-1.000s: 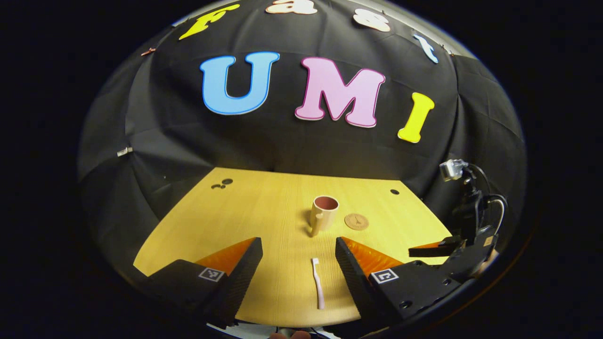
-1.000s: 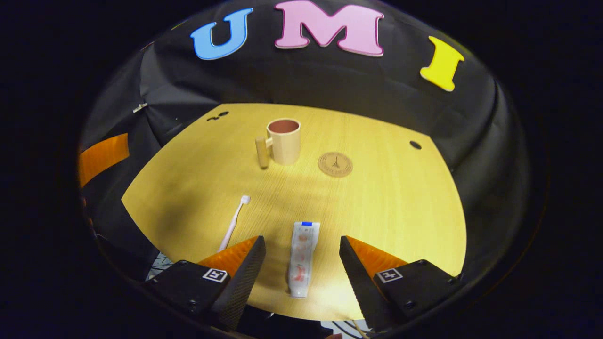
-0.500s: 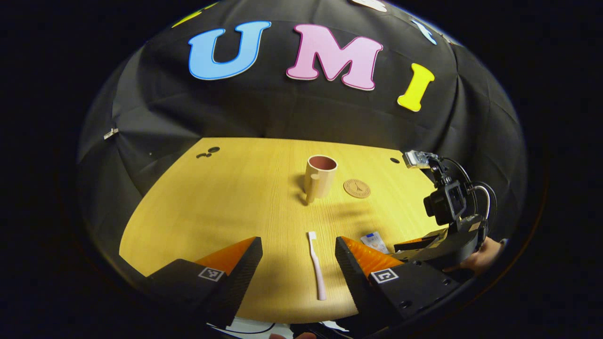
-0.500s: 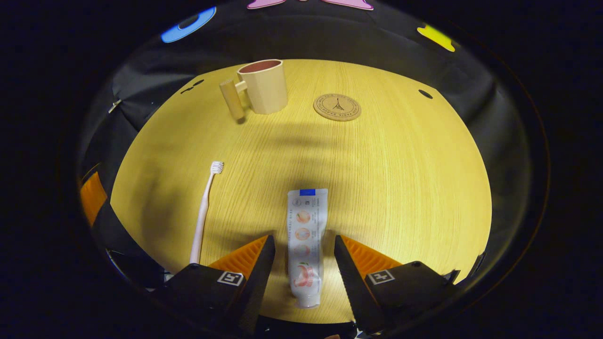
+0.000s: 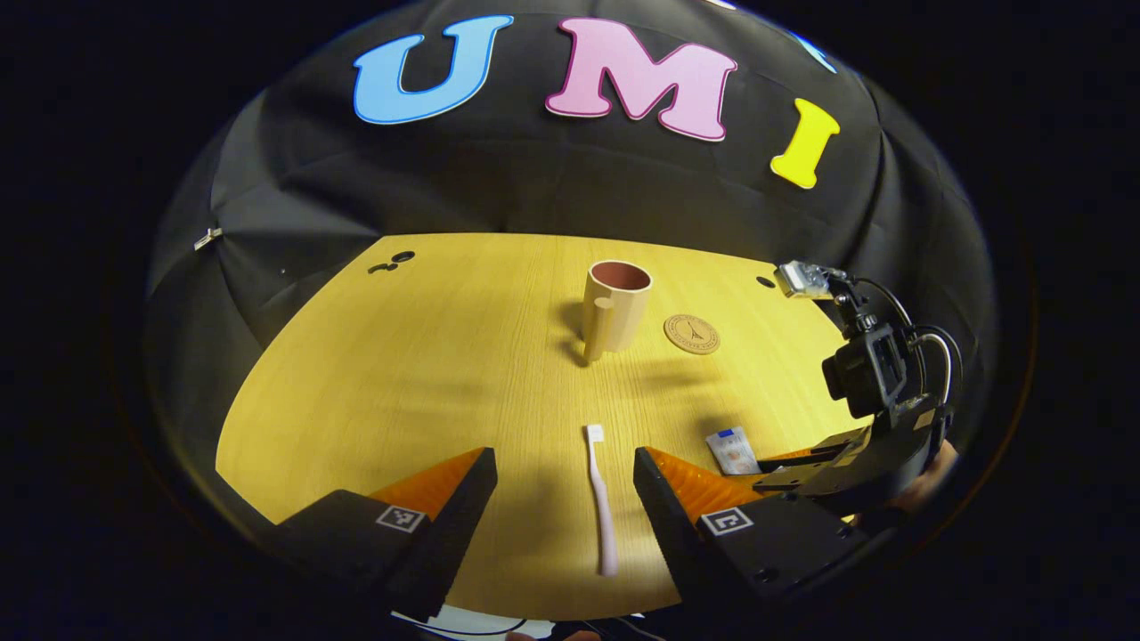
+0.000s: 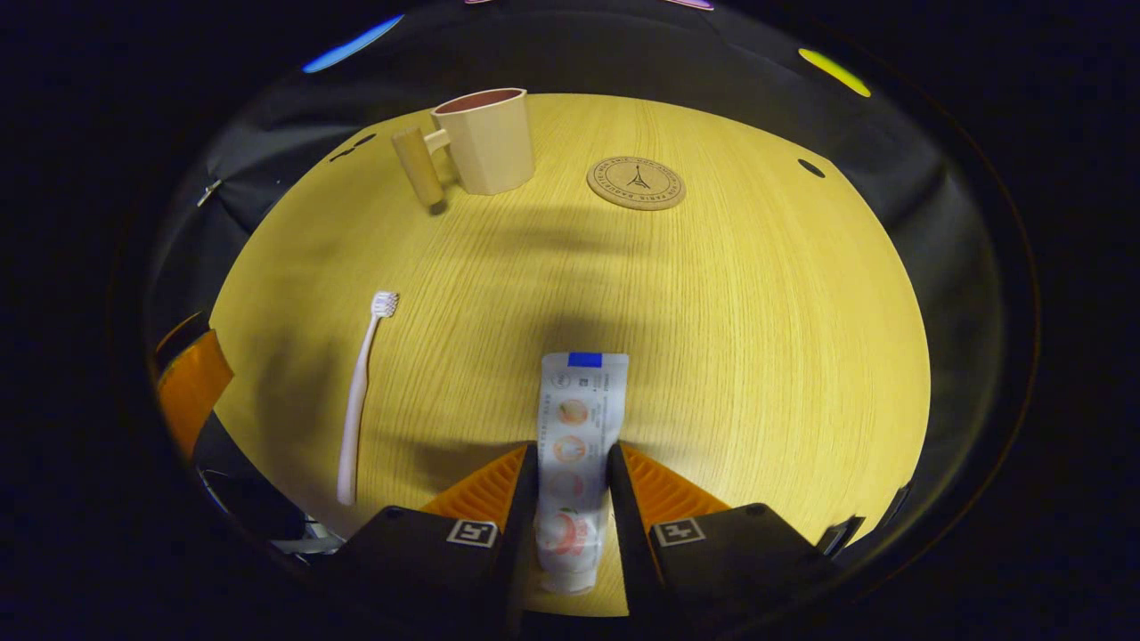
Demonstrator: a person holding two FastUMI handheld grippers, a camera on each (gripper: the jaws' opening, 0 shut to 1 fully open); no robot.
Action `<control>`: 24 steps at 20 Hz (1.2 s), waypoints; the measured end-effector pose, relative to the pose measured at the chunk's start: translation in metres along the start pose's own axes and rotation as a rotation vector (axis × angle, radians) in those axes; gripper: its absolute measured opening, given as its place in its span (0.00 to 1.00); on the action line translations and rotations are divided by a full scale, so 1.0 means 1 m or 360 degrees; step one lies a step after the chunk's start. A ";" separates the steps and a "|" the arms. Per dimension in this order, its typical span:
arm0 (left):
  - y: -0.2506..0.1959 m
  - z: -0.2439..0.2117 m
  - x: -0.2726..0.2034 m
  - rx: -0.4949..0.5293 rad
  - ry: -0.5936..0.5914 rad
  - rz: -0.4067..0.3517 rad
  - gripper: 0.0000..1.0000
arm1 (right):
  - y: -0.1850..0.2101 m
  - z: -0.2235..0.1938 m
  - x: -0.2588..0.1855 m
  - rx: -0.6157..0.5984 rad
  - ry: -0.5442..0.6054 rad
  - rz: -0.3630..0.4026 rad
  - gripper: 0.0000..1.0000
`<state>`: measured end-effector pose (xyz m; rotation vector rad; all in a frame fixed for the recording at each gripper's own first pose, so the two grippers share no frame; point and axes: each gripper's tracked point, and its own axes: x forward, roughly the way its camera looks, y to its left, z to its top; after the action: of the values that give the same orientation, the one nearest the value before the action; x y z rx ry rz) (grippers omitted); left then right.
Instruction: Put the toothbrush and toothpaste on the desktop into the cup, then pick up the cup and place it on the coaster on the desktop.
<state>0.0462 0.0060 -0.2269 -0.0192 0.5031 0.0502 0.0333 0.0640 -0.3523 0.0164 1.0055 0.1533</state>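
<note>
Nearest the right gripper's camera, the right gripper (image 6: 570, 481) has its jaws drawn in narrow on the toothpaste tube (image 6: 574, 445), both fingers pressing its sides while it lies flat on the yellow wood-grain counter (image 6: 757, 338), its crimped blue-tipped end pointing away; the tube's printing is too small to read. Off to that gripper's left lies the pale pink toothbrush (image 6: 361, 392), bristle head farther away, well apart from the tube. In the left gripper view the left gripper (image 5: 565, 481) hovers with jaws wide, the toothbrush (image 5: 599, 499) lying lengthwise between them, untouched by either finger. To its right, the right gripper (image 5: 802, 463) and the hand (image 5: 935, 463) holding it sit low at the counter's edge over the toothpaste tube (image 5: 732, 450). Farther back stands the beige cup (image 6: 485, 138), upright, its wooden peg handle on the left, and just beside it the round coaster (image 6: 635, 182) with a tower emblem and ring lettering too fine to read.
</note>
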 end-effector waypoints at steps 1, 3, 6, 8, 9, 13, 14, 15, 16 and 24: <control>-0.002 -0.002 0.002 0.0001 0.0021 0.0002 0.96 | 0.000 -0.001 -0.002 -0.0014 0.0009 0.0035 0.46; -0.008 -0.009 0.007 0.0002 0.0062 -0.0006 0.95 | -0.001 0.001 -0.004 0.0057 -0.0002 0.0113 0.39; -0.017 -0.020 0.019 0.0005 0.0131 -0.0012 0.90 | -0.006 0.003 -0.011 0.0142 -0.0038 0.0215 0.40; -0.021 -0.029 0.028 -0.0009 0.0190 -0.0001 0.89 | -0.012 0.007 -0.020 0.0155 -0.0096 0.0262 0.39; -0.022 -0.034 0.033 -0.0018 0.0224 0.0006 0.89 | -0.016 0.009 -0.025 0.0144 -0.0118 0.0276 0.39; -0.022 -0.048 0.056 -0.0050 0.0310 0.0054 0.88 | -0.030 0.017 -0.045 0.0119 -0.0196 0.0334 0.40; -0.022 -0.049 0.061 -0.0062 0.0321 0.0065 0.87 | -0.035 0.020 -0.051 0.0115 -0.0217 0.0345 0.39; -0.022 -0.052 0.065 -0.0074 0.0335 0.0078 0.82 | -0.038 0.023 -0.055 0.0114 -0.0241 0.0358 0.39; -0.021 -0.054 0.068 -0.0079 0.0350 0.0093 0.80 | -0.041 0.026 -0.060 0.0116 -0.0268 0.0376 0.39; -0.020 -0.067 0.086 0.0051 0.0447 0.0143 0.77 | -0.047 0.049 -0.074 0.0095 -0.0448 0.0523 0.39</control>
<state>0.0905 -0.0124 -0.3268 0.0283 0.7854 0.1282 0.0413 0.0102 -0.2673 0.2524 0.7201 0.4102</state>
